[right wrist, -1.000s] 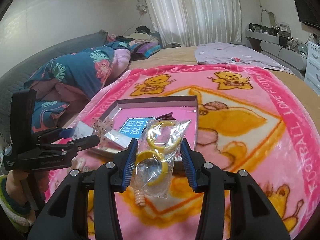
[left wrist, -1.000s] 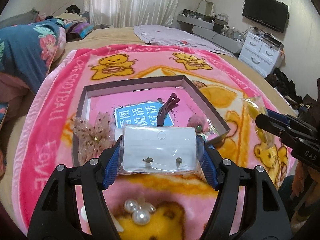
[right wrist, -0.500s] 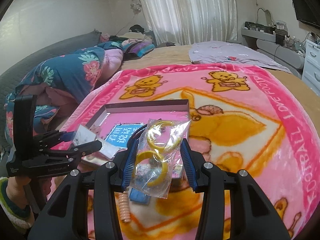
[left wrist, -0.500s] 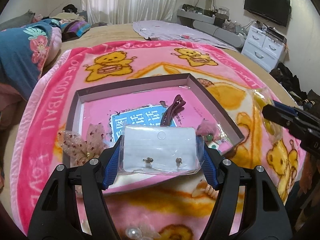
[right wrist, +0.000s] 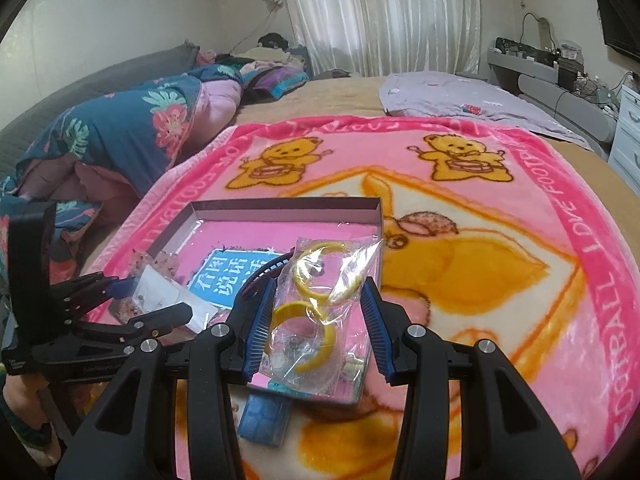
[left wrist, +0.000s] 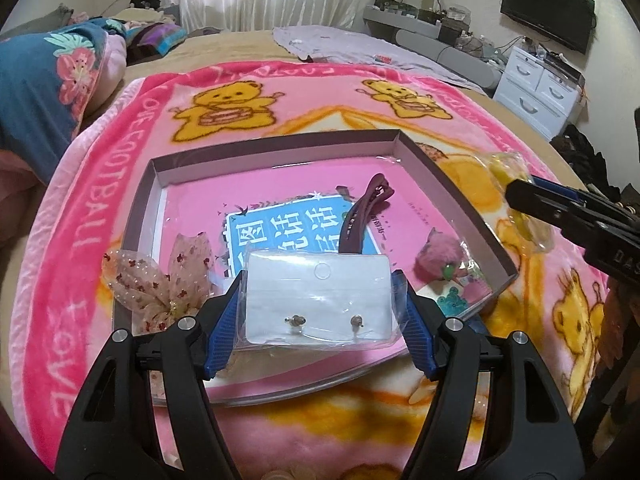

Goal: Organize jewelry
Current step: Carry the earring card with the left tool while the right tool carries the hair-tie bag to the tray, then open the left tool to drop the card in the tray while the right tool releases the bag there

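Observation:
My left gripper (left wrist: 318, 300) is shut on a white earring card in a clear sleeve (left wrist: 318, 292), held over the near edge of a shallow box lid (left wrist: 276, 142). My right gripper (right wrist: 318, 312) is shut on a clear bag of yellow rings (right wrist: 316, 296), held over the box's near right corner (right wrist: 360, 392). In the box lie a dark red hair clip (left wrist: 360, 216), a sequined bow (left wrist: 160, 280), a pink fluffy piece (left wrist: 440, 258) and a blue-labelled pink book (left wrist: 288, 228). The left gripper (right wrist: 132, 304) shows in the right wrist view, the right gripper (left wrist: 560, 208) in the left.
The box sits on a pink teddy-bear blanket (right wrist: 500, 240) on a bed. A blue object (right wrist: 264, 420) lies beside the box's near edge. A floral quilt (right wrist: 120, 136) is piled at the left. White drawers (left wrist: 540, 88) stand at the far right.
Both grippers have moved forward with their loads and now hang over the box. The pearls near the left gripper have slipped out of view below.

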